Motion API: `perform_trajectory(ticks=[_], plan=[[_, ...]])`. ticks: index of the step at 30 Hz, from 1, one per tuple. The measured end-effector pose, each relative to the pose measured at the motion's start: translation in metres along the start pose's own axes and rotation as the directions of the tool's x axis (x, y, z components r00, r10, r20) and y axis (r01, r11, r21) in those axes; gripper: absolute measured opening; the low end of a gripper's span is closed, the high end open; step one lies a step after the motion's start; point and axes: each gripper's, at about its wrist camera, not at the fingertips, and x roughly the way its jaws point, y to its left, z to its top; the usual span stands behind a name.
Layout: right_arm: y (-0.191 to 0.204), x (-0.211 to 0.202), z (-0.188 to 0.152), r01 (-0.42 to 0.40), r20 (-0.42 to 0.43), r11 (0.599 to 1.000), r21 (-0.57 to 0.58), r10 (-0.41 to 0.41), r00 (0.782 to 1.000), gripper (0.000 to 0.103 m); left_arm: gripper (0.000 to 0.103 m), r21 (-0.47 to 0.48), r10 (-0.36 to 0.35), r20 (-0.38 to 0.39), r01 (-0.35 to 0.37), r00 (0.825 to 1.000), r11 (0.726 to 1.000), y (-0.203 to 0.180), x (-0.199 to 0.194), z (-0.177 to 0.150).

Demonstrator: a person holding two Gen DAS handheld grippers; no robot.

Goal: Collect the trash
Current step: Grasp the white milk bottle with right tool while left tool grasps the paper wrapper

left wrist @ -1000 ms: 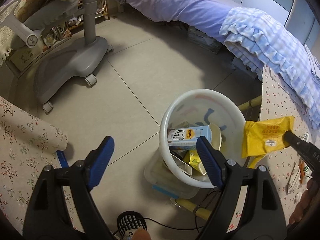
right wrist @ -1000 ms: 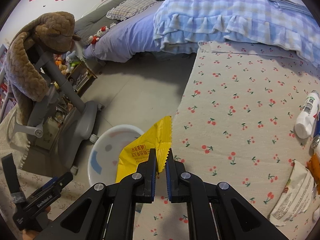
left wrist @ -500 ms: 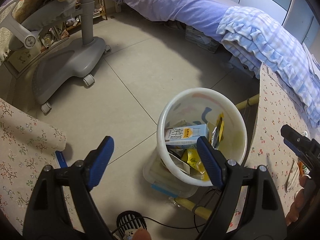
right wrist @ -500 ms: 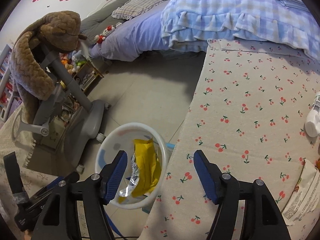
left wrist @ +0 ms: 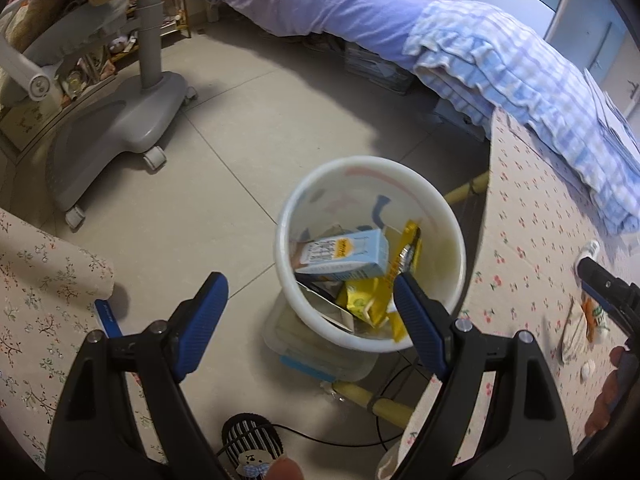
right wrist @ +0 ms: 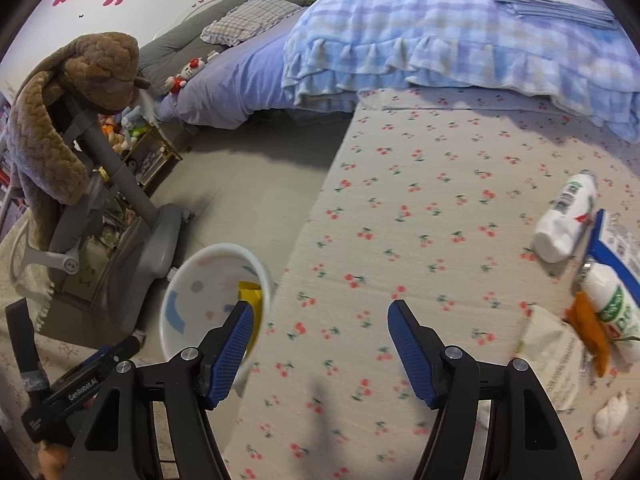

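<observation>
Bin centre frame on floor, yellow wrapper and carton inside. Left gripper apart, empty, above bin. Right gripper jaws just opened, empty, over table. Bottles, wrappers at right edge. Chair base upper left.

The tabletop lies bare from its left edge to the middle; bottles and wrappers crowd its right edge. The bin mouth stands unblocked beside the left edge.
</observation>
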Motion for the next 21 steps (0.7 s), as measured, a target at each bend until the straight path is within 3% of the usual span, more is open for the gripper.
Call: perform_trajectory(ticks=[12,21], plan=[[-0.071,-0.068,-0.023,0.112,0.013,0.994,0.004,-0.112,0.994,0.073,0.085,0.084,-0.056,-0.038,0.059,0.998,0.995,-0.029,-0.005,-0.021],[-0.116,-0.084,-0.052,0.181,-0.046,0.983,0.038,-0.179,0.983,0.073,0.085,0.123,-0.082,-0.044,0.087,0.996,0.989,-0.047,-0.013,-0.036]])
